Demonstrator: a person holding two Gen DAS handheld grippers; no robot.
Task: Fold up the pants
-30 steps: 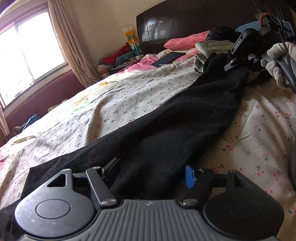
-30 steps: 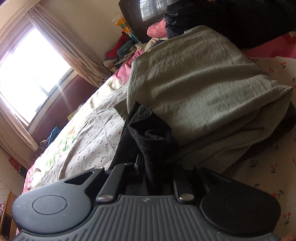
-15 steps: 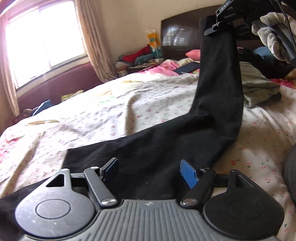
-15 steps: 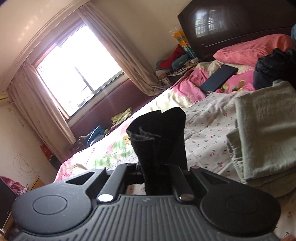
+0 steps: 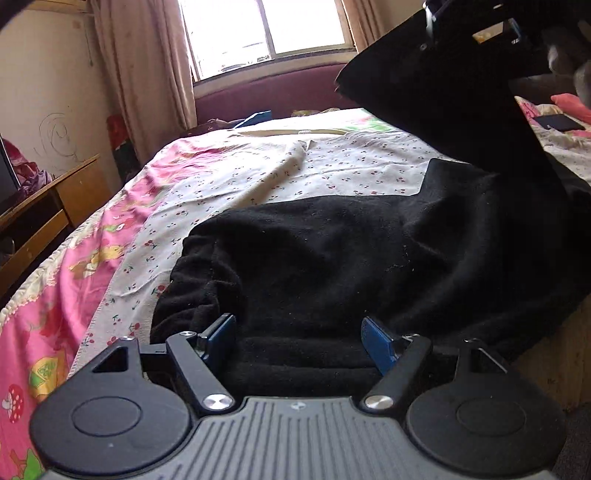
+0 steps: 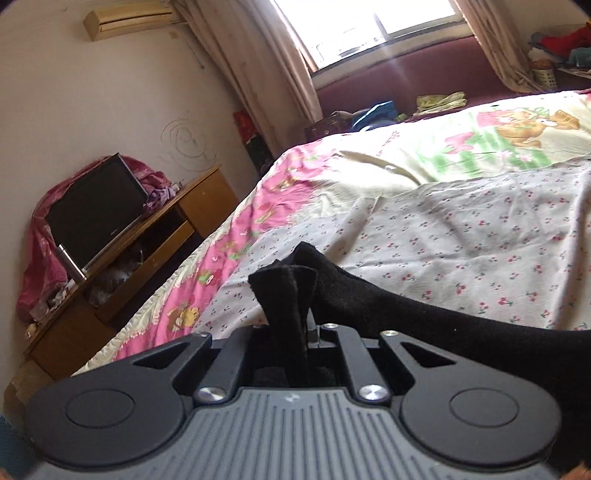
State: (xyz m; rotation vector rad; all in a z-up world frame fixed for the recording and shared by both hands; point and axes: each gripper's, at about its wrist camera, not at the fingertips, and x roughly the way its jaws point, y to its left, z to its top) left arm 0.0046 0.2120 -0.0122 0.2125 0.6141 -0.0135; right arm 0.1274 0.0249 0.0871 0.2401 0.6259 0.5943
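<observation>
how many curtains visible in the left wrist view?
2. One curtain hangs left of the window, reaching down beside the bed's far corner. The other curtain shows only as a strip right of it, mostly hidden behind the lifted black pants.

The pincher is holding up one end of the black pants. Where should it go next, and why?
Probably the right gripper, shut on the leg end of the black pants, should carry it over and lower it onto the waist end. The leg hangs lifted above the bed, the waist lies flat by the open left gripper, so laying one on the other would make the fold.
</observation>
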